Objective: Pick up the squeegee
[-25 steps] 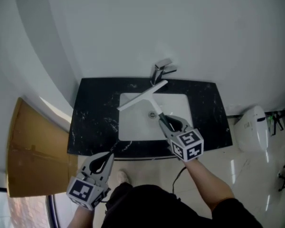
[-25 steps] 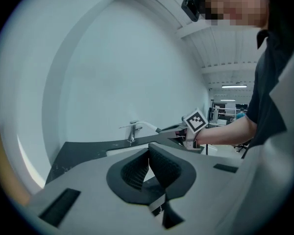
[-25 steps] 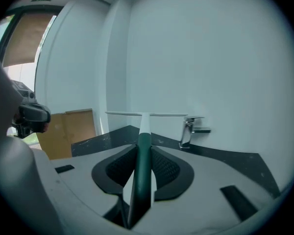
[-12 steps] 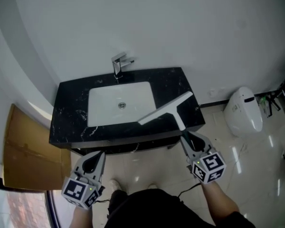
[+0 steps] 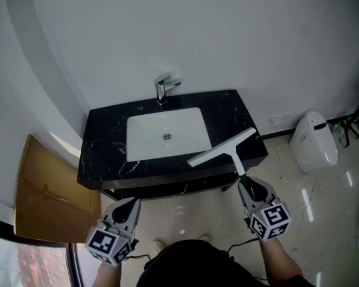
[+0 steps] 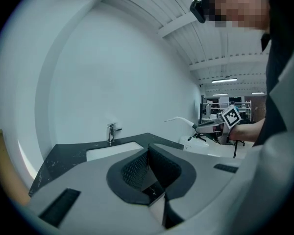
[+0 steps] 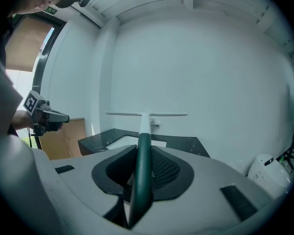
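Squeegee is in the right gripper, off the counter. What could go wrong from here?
1. The right gripper clamps the squeegee only by its slim green handle, with the wide blade far out front. It might twist or slip in the jaws.
2. In the head view the blade sits above the front right part of the black counter. A low swing could knock it on that edge or on the faucet.

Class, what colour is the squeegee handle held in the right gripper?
Dark green squeegee handle, white toward the blade; right gripper view shows it best.
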Motion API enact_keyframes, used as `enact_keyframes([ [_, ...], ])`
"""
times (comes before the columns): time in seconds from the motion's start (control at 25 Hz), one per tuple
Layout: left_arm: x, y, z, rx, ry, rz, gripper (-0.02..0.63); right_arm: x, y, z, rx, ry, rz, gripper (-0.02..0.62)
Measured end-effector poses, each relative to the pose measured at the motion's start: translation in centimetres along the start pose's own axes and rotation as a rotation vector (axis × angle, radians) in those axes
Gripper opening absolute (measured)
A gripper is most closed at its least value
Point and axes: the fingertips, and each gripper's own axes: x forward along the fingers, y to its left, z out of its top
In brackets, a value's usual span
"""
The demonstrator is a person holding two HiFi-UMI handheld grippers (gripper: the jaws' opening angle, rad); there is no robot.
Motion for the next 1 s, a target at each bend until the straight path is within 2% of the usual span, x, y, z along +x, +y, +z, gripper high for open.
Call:
enact_keyframes([
  [0.08,-0.8,0.8,-0.5,-0.009,0.012,0.003,0.000,0.3,1.1,0.2,-0.001,-0.006,0.001,0.100],
  [0.4,-2.5,3.2,0.0,-0.009,-0.035,0.020,0.000,0.9,3.9,1.0,-0.037,-0.016,0.004,0.098],
  [1.0,-3.3,3.7,0.4,-0.011,-0.043,0.038,0.000,1.1,5.0,1.6,-0.055,-0.020,0.029,0.098],
])
